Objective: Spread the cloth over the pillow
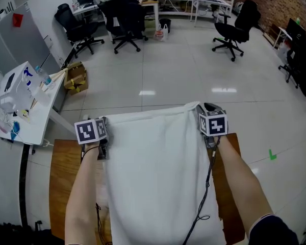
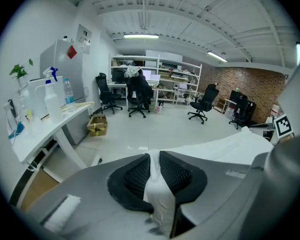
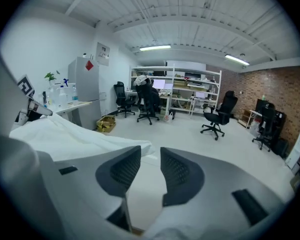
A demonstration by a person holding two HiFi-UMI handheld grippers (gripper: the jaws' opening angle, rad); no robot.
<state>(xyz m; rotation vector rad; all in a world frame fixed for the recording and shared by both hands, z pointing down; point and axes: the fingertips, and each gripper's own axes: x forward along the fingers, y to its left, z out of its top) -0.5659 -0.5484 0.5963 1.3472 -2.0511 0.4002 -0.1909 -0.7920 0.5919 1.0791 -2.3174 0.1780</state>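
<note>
A white cloth (image 1: 158, 172) lies draped over a raised shape on the wooden table (image 1: 61, 177); the pillow itself is hidden beneath it. My left gripper (image 1: 103, 124) is at the cloth's far left corner, my right gripper (image 1: 208, 110) at its far right corner. In the left gripper view the left gripper (image 2: 154, 171) stands slightly apart, with a fold of cloth (image 2: 157, 199) lying loose in the gap. In the right gripper view the right gripper (image 3: 150, 166) is open with nothing pinched; the cloth (image 3: 55, 134) stretches away to the left.
A white desk (image 1: 20, 106) with spray bottles stands to the left, a cardboard box (image 1: 75, 78) beside it on the floor. Office chairs (image 1: 125, 19) and shelving stand at the back of the room. Cables run along both forearms.
</note>
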